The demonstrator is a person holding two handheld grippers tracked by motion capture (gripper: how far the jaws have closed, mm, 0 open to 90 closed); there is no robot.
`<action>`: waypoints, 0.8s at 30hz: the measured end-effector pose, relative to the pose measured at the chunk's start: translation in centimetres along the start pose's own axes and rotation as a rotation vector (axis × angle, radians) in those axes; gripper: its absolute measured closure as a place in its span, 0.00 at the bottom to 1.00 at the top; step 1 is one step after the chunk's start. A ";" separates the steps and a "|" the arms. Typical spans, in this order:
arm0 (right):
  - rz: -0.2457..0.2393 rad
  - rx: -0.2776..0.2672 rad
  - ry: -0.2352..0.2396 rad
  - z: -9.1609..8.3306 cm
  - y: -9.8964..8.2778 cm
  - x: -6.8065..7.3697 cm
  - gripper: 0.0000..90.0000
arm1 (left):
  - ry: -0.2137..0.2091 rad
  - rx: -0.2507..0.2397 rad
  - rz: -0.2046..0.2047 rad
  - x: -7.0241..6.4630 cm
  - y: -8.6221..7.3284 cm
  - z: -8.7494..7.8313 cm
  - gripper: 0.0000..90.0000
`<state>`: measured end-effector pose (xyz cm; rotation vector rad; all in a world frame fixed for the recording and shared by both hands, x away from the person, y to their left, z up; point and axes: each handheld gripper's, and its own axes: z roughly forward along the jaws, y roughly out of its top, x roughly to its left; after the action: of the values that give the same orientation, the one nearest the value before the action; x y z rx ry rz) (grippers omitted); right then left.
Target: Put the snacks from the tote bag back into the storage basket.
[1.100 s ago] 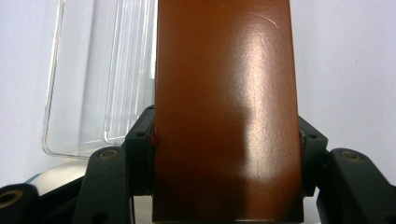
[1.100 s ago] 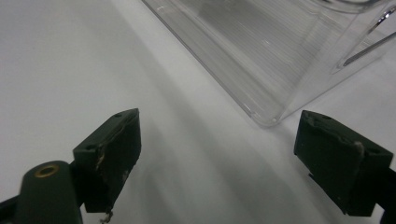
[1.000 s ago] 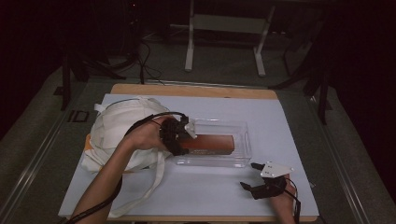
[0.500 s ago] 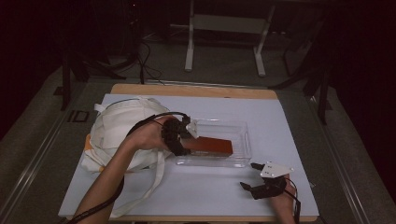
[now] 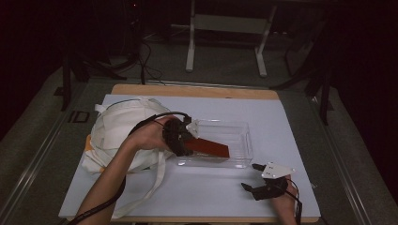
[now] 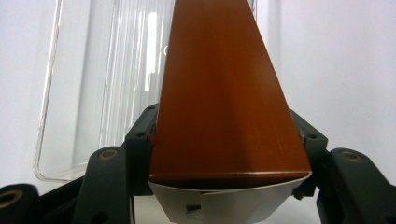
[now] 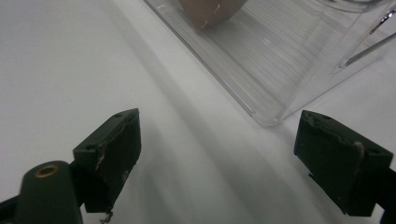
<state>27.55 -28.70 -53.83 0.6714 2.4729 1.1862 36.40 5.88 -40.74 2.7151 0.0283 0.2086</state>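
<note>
Two things have changed in the last second, and both look good for you. Going big to small: the bench with its white sheet hasn't moved, and neither has the cream cloth bag lying on its left part. The clear plastic tray sits just right of the bag, same spot as before. What did change is the brown box: a second ago it lay flat along the tray's length, and now its near end is lifted and swung toward you, so it sits tilted with the far end down in the tray. To me that says you're lifting it out, probably headed for the bag.

Its long axis runs from your left hand-held gripper out to the right and slightly toward the bench's front edge, low end pointing right. In the left gripper view the box runs straight away from the camera, jaws clamped on both sides of its near end, white end flap showing.

Your right hand-held gripper rests near the bench's front edge, jaws spread wide and holding nothing, just beside the tray's corner.
</note>
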 end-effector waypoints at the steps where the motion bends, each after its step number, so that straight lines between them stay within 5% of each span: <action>1: -0.001 -0.001 0.000 0.0 0.0 0.0 0.17 | -0.001 -0.002 0.000 0.0 0.0 0.0 0.48; 8: 0.000 0.000 0.000 0.0 0.0 0.0 0.17 | -0.012 -0.021 -0.020 0.2 -0.1 0.0 0.47; 17: -0.003 0.003 -0.001 0.0 0.0 0.0 0.17 | -0.060 -0.007 -0.094 1.1 -0.6 0.5 0.45; 24: -0.002 0.005 -0.001 0.1 0.0 0.0 0.17 | -0.076 -0.023 -0.076 1.3 -0.8 0.8 0.47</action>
<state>27.55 -28.63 -53.85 0.6702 2.4760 1.1785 37.80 6.38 -41.58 2.6910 0.1059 0.0834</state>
